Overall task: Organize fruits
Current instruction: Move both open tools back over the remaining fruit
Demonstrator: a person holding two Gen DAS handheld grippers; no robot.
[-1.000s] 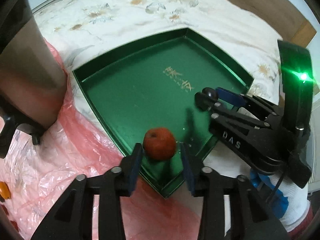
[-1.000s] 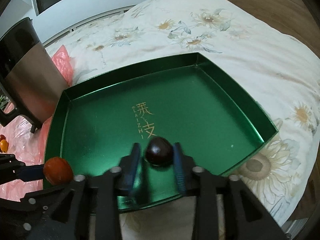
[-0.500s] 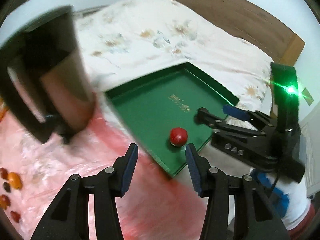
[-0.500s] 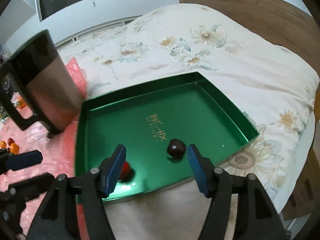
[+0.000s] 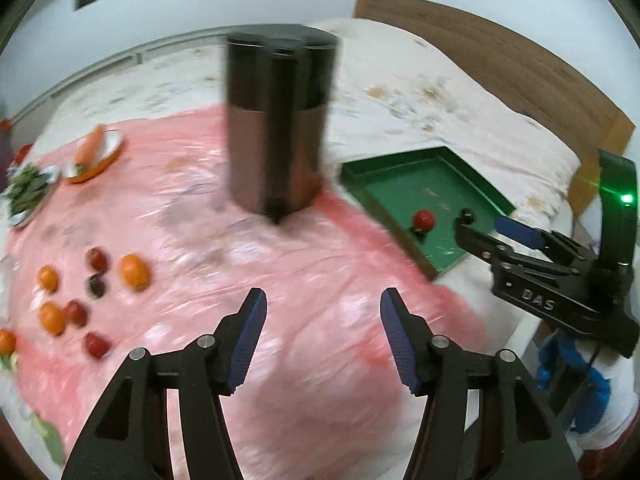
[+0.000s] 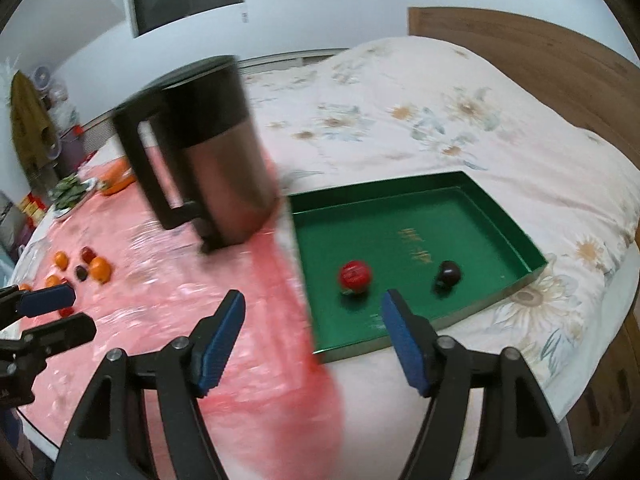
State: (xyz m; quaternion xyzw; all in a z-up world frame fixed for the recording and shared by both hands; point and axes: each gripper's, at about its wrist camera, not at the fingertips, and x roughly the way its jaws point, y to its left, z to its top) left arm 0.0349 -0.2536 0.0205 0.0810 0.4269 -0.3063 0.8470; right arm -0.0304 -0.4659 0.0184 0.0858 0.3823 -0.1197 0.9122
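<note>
**Left wrist view: both grippers empty, two fruits in the tray**

Left wrist view, nearest first: the left gripper point(image 5: 322, 312) hangs over the pink plastic sheet point(image 5: 280, 280), its blue-padded fingers point(image 5: 250, 332) spreading apart with nothing between them. Off to the left on the sheet lies a loose cluster of small fruits point(image 5: 80, 288), orange and dark red, blurred enough that the exact kinds are hard to tell. Farther back stands a tall dark kettle point(image 5: 280, 128), and beyond the cluster a plate with a carrot point(image 5: 92, 152) and a dish of greens point(image 5: 28, 188).

At the right edge the right gripper point(image 5: 480, 226) reaches in front of the green tray point(image 5: 492, 192), which rests on the floral bedspread point(image 5: 440, 112).

From the right wrist view, the right gripper point(image 6: 312, 320) has its fingers point(image 6: 404, 340) released and spread wide, holding nothing. Just past them, inside the green tray point(image 6: 500, 208), sit a red fruit point(image 6: 355, 274) and a dark fruit point(image 6: 449, 272), apart from each other near the tray's front wall. The kettle point(image 6: 216, 160) stands on the sheet just left of the tray.
</note>
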